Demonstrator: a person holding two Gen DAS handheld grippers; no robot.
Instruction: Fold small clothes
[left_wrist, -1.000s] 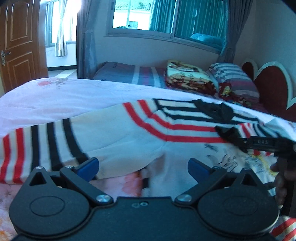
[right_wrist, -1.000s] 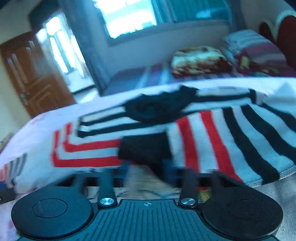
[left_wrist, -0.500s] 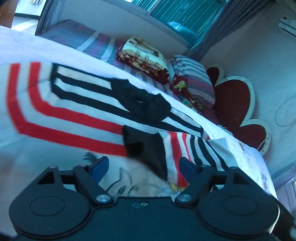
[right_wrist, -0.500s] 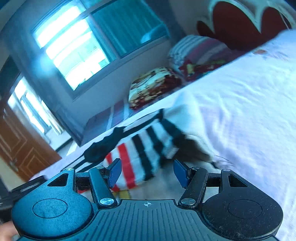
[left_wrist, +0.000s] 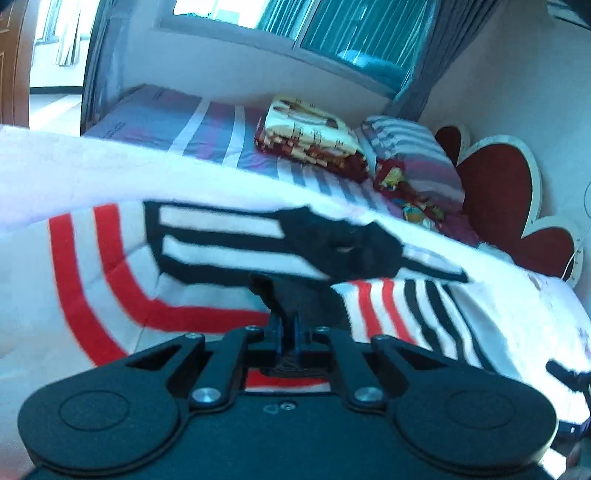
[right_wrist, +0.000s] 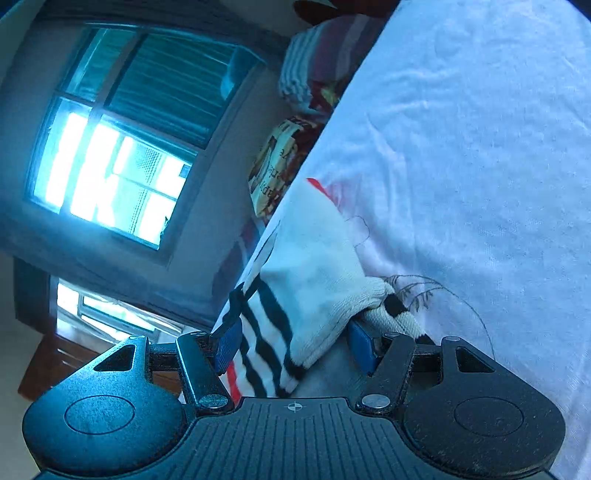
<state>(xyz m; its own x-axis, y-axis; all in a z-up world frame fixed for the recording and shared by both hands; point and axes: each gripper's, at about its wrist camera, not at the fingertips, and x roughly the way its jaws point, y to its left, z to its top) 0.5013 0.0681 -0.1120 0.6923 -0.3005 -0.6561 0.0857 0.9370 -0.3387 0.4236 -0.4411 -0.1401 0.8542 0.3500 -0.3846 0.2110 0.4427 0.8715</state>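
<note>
A small white sweater (left_wrist: 207, 254) with red and black stripes and a black collar lies on the white bed sheet (left_wrist: 55, 173). My left gripper (left_wrist: 290, 332) is shut on the black cuff (left_wrist: 295, 295) of a sleeve folded over the sweater's body. My right gripper (right_wrist: 291, 343) is open, tilted, with the striped edge of the sweater (right_wrist: 310, 280) lying between its blue pads (right_wrist: 227, 343); the cloth touches neither pad clearly.
A folded patterned blanket (left_wrist: 314, 133) and striped pillows (left_wrist: 413, 158) lie on a second bed by the window. A red heart-shaped headboard (left_wrist: 506, 206) stands at right. The white sheet (right_wrist: 480, 147) fills the right wrist view.
My left gripper was open and has closed on the black cuff. My right gripper has rolled and moved to the sweater's edge, staying open.
</note>
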